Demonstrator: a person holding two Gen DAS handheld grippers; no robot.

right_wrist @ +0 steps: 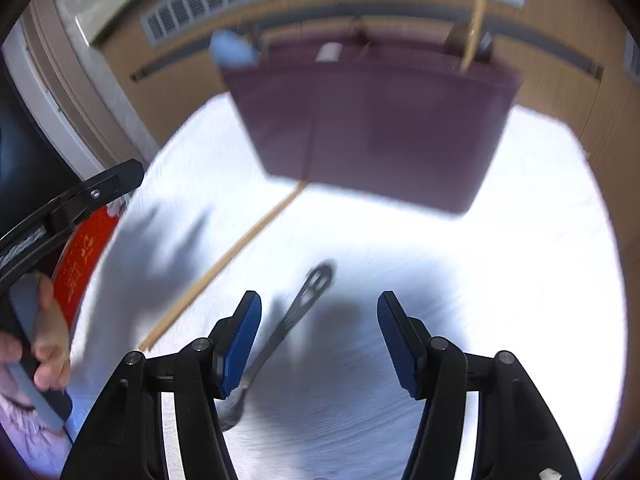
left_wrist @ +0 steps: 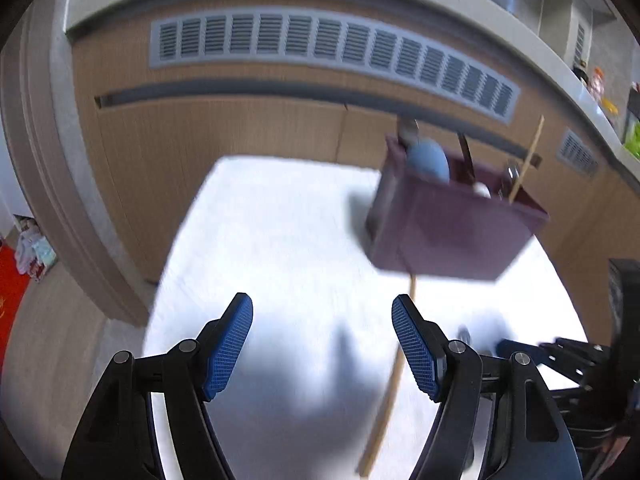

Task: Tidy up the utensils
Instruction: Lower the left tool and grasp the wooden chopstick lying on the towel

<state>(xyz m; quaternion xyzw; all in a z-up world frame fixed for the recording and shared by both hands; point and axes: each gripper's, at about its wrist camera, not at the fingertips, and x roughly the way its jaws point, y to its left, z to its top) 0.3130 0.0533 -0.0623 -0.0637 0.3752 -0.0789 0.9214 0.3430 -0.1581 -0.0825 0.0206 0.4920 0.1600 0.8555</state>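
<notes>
A dark purple utensil box stands on the white table, holding a light blue utensil, a chopstick and other handles. A loose wooden chopstick lies on the table in front of the box. My left gripper is open and empty above the table. In the right wrist view the box is ahead, the chopstick lies to the left, and a metal spoon lies between the open fingers of my right gripper.
Wooden cabinet doors with a grey vent grille stand behind the table. The other gripper and a hand are at the left of the right wrist view. A red mat lies on the floor.
</notes>
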